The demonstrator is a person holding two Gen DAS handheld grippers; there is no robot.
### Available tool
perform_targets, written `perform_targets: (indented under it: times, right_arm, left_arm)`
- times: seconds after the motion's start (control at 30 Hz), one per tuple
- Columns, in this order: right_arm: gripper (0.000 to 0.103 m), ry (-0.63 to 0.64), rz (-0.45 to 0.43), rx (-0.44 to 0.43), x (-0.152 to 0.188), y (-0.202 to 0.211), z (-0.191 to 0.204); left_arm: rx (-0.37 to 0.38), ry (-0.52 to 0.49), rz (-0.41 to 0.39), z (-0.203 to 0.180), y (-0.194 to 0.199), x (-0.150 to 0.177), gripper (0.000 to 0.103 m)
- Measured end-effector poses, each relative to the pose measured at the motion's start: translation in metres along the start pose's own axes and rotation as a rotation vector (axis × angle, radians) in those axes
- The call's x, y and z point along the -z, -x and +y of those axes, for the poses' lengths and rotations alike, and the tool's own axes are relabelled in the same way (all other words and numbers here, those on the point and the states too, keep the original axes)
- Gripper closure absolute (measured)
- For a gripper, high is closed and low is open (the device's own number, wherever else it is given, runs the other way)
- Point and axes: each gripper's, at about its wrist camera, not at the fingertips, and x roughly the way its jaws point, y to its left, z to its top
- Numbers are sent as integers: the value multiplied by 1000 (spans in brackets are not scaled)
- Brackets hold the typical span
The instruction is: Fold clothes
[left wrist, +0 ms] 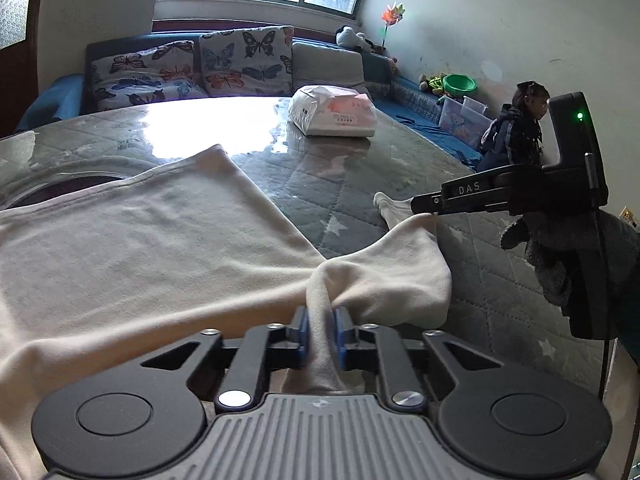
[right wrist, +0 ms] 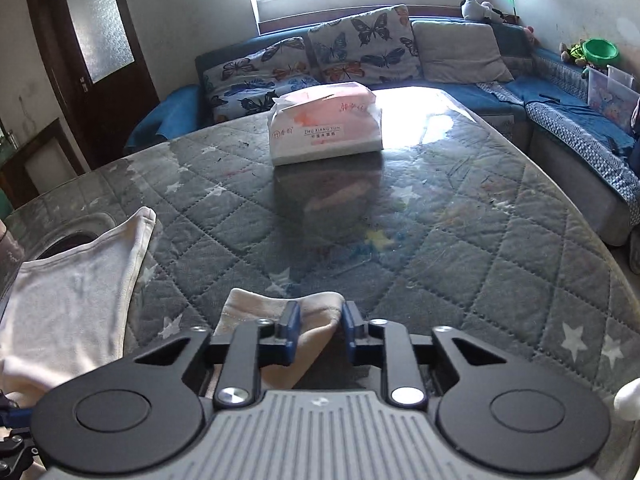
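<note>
The table — quilted grey cover w/ white stars under a glossy clear sheet — is curving away to a rounded far edge just short of the blue sofa and its butterfly cushions. Most of the top on the right and centre is lying bare; the only thing sitting out there is a white-and-pink tissue pack, well apart from the cloth, towards the far edge. A person in a dark jacket is standing past the table's right edge in the left wrist view, near the wall. The cream garment is lying on the near left part of the table, body spread fairly flat, soft brushed-looking fabric, w/ a stitched hem along its upper edge. One sleeve is running out to the right, bunched and creased. The left gripper is pinching a gathered fold where sleeve meets body, blue pads narrow, cloth squeezed between them. The right gripper is sitting at the sleeve's cuff end — in its own view the pads are standing a bit apart w/ cuff fabric between them, left pad on the cloth, right pad's contact unclear.
</note>
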Motion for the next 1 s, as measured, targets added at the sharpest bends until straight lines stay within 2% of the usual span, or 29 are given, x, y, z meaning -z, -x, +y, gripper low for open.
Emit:
perform_targets:
  times: [0.23, 0.5, 0.63, 0.73, 0.87, 1.0]
  right_arm:
    - [97, -4, -34, 8, -2, 7, -1]
    - [98, 6, -201, 49, -3, 53, -3]
    - [98, -14, -263, 97, 14, 80, -12]
    - [98, -36, -251, 169, 37, 90, -25]
    - [90, -111, -143, 243, 70, 83, -48]
    - [69, -108, -146, 277, 84, 88, -53]
  left_arm:
    - [11, -34, -34, -8, 10, -3, 99]
    - [81, -112, -86, -24, 32, 5, 99]
    - [133, -179, -93, -35, 37, 16, 99]
    - [157, -235, -75, -44, 35, 27, 99]
    - [187, -290, -22, -52, 27, 41, 99]
    - [187, -324, 17, -55, 21, 50, 98]
